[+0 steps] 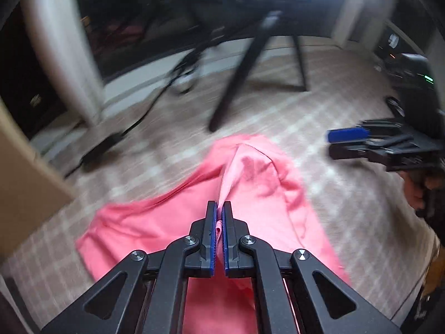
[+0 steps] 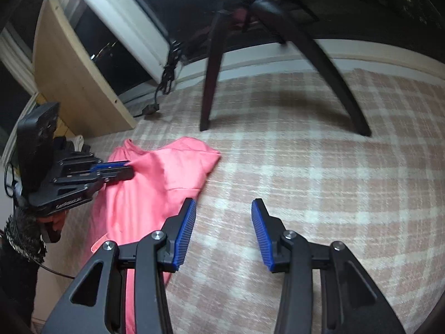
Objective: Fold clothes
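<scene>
- The right gripper (image 2: 224, 208) has its two blue pads apart, with nothing between them, above a checked pink and white blanket (image 2: 319, 172).
- The left gripper (image 2: 129, 168) pinches a fold of the pink shirt (image 2: 155, 183).
- Dark tripod legs (image 2: 211, 78) stand behind on the blanket.

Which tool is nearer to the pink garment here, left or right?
Left. The left tool is shut on a pinched fold of the pink garment. The right tool is open over the checked cloth, just beside the garment's edge, not touching it.
</scene>
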`<state>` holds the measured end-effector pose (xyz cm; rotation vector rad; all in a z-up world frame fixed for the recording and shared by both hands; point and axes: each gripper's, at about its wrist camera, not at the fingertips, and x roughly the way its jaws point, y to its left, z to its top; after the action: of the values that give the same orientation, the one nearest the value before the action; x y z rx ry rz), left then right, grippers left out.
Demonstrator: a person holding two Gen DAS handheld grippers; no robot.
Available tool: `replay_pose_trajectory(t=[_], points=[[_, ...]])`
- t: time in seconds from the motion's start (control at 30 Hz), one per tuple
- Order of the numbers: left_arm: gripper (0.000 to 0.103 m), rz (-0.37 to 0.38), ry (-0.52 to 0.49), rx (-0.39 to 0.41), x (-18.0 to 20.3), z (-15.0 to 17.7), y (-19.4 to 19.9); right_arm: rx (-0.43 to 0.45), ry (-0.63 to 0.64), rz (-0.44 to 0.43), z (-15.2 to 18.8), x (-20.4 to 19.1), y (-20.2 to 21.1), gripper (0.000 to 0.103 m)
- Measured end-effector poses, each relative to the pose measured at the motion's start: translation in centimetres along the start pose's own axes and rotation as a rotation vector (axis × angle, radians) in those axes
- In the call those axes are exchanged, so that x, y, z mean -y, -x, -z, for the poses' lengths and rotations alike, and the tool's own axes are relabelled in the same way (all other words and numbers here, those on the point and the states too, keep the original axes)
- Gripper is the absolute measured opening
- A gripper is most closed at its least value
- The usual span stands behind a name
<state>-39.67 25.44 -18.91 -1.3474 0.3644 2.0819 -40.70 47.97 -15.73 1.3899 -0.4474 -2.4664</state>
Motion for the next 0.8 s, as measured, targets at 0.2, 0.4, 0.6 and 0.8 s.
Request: replay_pose_trajectory(t=[0.2, 0.4, 0.6, 0.8], points=[[0.031, -0.003, 0.089, 0.041, -2.2, 0.9, 1.9, -0.030, 0.099, -0.011, 0.8, -3.1, -1.2, 0.041], [0.040, 0.015, 0.071, 0.001, -1.3, 3.8, 3.3, -0.060, 0.121, -0.048, 2.6, -5.0, -1.3, 0.041], [0.040, 0.052, 0.041, -0.026, 1.6, 7.9, 3.7, -0.077, 0.179, -0.057, 4.3, -7.3, -1.6, 0.041], [0.024, 0.062, -0.009, -0.062, 3.7, 8.8, 2.4, -0.098, 0.166, -0.067, 4.2, -7.9, -3.0, 0.041]])
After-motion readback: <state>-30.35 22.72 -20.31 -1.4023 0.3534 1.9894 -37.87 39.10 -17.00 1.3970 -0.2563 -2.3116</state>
